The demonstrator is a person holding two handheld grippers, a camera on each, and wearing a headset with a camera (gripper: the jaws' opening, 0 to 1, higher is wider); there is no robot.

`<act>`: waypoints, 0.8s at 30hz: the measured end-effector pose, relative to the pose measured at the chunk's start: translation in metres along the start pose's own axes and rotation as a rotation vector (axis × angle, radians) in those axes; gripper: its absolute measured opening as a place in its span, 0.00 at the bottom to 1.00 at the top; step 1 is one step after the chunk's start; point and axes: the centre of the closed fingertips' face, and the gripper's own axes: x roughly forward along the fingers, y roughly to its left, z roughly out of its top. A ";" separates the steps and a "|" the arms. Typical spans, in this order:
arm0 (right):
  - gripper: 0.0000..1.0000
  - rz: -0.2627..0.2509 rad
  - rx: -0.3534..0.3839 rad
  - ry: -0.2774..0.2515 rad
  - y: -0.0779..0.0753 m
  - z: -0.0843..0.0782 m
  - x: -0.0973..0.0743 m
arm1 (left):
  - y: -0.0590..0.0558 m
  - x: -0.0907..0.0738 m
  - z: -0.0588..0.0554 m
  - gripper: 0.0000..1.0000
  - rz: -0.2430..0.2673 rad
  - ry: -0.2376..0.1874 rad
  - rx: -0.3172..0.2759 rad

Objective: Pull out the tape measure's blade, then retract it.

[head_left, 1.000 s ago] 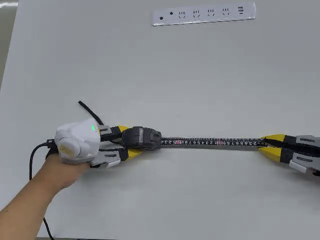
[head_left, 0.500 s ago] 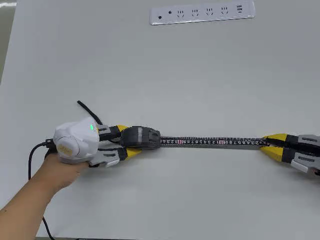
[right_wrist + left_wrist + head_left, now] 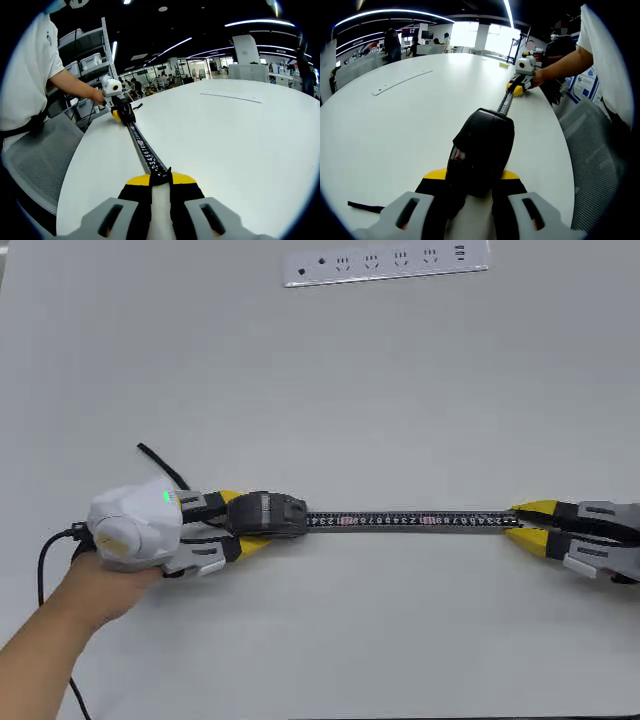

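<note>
My left gripper [image 3: 246,523] squeezes the tape measure [image 3: 270,514] lying on the table [image 3: 380,390], my right gripper [image 3: 526,523] pinches the tip of its blade [image 3: 410,520], pulled out long, so I think next I must bring that tip slowly back toward the tape measure.

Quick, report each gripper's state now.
Left gripper: shut on the tape measure.
Right gripper: shut on the end of the blade.

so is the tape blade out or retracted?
Out. The blade stretches from the case in the left gripper to the right gripper, shut on its tip.
</note>
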 end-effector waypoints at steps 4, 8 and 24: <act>0.11 -0.007 -0.029 0.014 -0.001 -0.001 0.000 | 0.000 0.000 0.000 0.29 0.004 0.002 0.000; 0.11 -0.012 -0.040 0.017 -0.003 -0.002 0.000 | -0.001 0.000 0.001 0.29 0.005 0.003 0.000; 0.13 -0.049 -0.030 0.027 -0.006 0.001 0.003 | -0.001 -0.002 0.003 0.30 0.011 0.016 0.008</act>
